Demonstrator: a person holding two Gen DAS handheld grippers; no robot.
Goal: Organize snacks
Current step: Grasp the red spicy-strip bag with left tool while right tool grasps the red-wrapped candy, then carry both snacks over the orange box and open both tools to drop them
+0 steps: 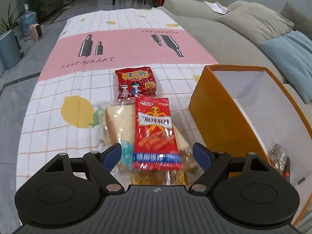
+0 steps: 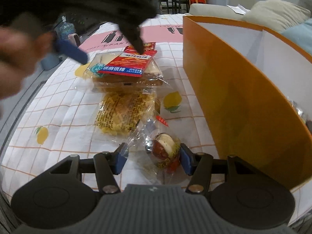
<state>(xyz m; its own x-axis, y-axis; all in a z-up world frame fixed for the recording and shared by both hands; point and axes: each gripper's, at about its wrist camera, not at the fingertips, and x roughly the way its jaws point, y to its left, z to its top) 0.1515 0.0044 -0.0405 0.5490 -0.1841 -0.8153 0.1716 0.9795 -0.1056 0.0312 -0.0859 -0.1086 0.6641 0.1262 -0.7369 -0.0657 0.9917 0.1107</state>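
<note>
A red spicy-strip packet (image 1: 155, 132) lies on a wrapped sandwich (image 1: 117, 122) on the tablecloth. My left gripper (image 1: 157, 155) is open, its blue fingers on either side of the packet's near end. A second red snack packet (image 1: 136, 82) lies farther off. In the right wrist view my right gripper (image 2: 152, 159) is open around a clear-wrapped round snack (image 2: 165, 148), with a yellow snack bag (image 2: 122, 113) beyond it. The sandwich and red packet (image 2: 130, 63) lie farther back, under the blurred left gripper (image 2: 72, 51).
An open orange box (image 1: 224, 105) with white inside stands on the right, also in the right wrist view (image 2: 234, 89); a wrapped snack (image 1: 278, 159) lies inside. A grey sofa (image 1: 224, 35) with cushions runs along the right. The table edge falls off at the left.
</note>
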